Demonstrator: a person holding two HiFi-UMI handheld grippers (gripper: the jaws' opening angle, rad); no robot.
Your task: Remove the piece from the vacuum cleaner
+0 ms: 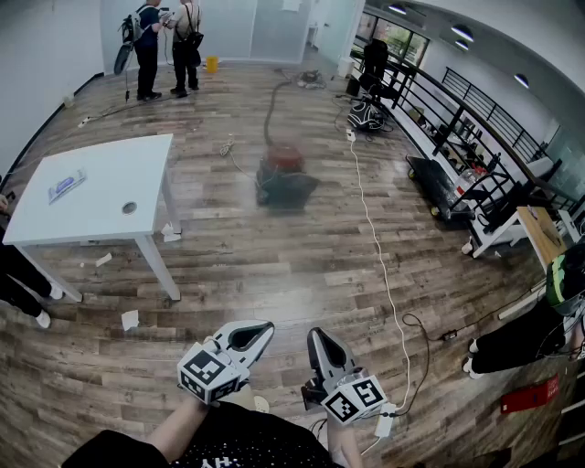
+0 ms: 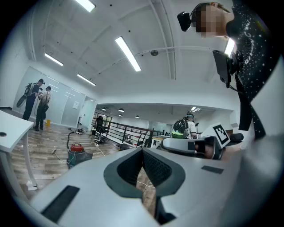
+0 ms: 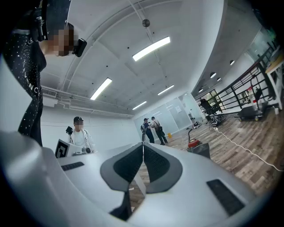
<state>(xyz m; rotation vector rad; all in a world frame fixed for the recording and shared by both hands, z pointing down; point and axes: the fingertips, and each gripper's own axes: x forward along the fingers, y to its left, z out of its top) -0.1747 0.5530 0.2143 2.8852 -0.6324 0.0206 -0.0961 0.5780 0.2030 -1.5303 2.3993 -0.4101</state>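
Item: vacuum cleaner [image 1: 285,174], on floor [image 1: 265,265], piece indistinct; L gripper [image 1: 260,330], R gripper [image 1: 316,335] well short of vac, jaws pressed together, empty; risk: white cable [image 1: 377,247] right of vac may trip approach; unopened jaws would just shove piece.

Probably open office or lab space: wood floor [image 1: 274,265], white table [image 1: 101,196], glass partition [image 1: 274,27], black railing [image 1: 475,105], strip ceiling lights [image 2: 128,53].

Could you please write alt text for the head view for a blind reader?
The left gripper and right gripper, both shut and empty, point across a wooden floor toward a red vacuum cleaner some way off. A white table stands at left, a white cable trails at right, and two people stand by the far wall.
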